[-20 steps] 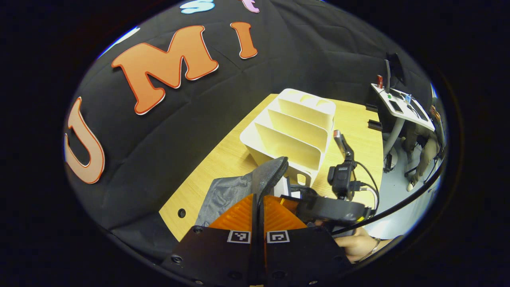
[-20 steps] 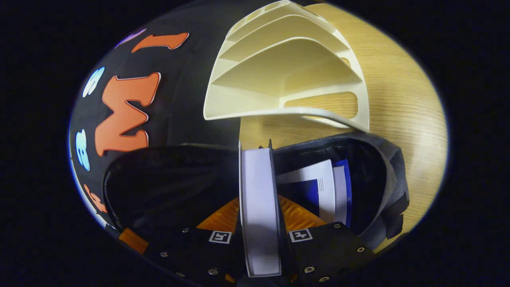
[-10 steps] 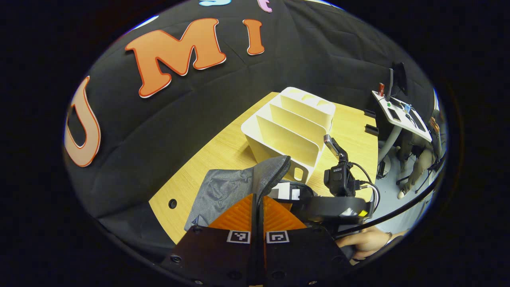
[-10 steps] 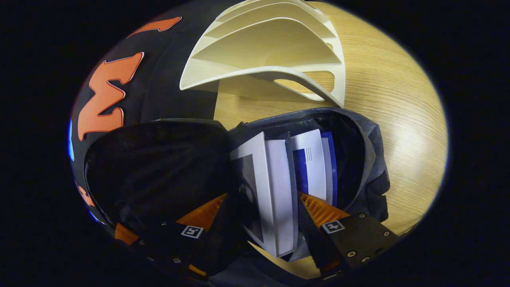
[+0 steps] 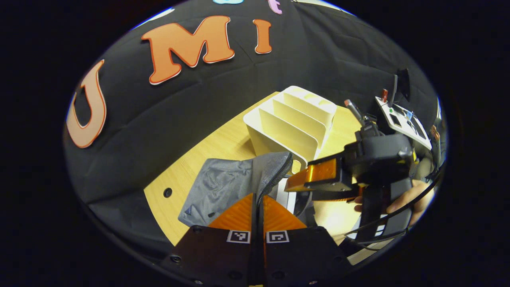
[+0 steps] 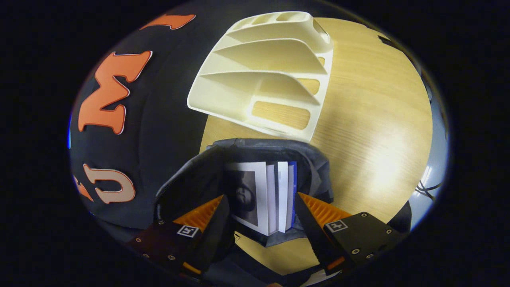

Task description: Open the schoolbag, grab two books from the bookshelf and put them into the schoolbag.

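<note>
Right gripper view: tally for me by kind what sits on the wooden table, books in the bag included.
Books standing in the bag: 2, one with a grey photo cover, one with a blue cover
Grey fabric schoolbag: 1
Cream plastic slotted bookshelf, slots bare: 1
Total: 4

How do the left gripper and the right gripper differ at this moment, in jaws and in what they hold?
The left gripper has its jaws shut on the schoolbag flap, while the right gripper has its jaws open and holds nothing. The left gripper keeps the schoolbag open; the right gripper hangs above the books inside it. Both have ribbed orange fingers.
</note>
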Tool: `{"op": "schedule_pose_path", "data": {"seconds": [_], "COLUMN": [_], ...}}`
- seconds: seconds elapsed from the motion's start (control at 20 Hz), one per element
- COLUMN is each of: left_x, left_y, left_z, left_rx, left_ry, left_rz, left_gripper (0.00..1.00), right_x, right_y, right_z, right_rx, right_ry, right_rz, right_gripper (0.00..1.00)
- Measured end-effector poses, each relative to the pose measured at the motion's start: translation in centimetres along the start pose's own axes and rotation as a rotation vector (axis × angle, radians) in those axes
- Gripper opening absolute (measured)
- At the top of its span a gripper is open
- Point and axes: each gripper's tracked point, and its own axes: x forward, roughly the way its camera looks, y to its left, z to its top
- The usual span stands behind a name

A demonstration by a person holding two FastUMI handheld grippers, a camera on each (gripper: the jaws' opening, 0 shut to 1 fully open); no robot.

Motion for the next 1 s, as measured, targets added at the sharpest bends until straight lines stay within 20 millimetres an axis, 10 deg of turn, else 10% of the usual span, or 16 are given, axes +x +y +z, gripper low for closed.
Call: {"op": "schedule_pose_path", "data": {"seconds": [0.5, 0.75, 1.0], "left_x": [0.7, 0.1, -0.2], "left_y": [-5.3, -6.8, -5.4], "left_z": [-4.8, -5.8, -3.9], "left_rx": [-0.230, -0.335, -0.458], "left_ry": [0.099, 0.115, -0.029], "left_rz": [0.009, 0.138, 0.322], "left_gripper": [0.12, 1.00, 1.00], "right_x": [-3.5, -4.6, -6.9], "right_y": [-2.4, -3.3, -2.3], "right_z": [4.6, 6.5, 10.2], "right_rx": [-0.308, -0.490, -0.730], "right_ry": [0.066, 0.126, 0.068], "right_rz": [-0.068, -0.073, -0.031], "right_gripper": [0.99, 0.99, 0.99]}}
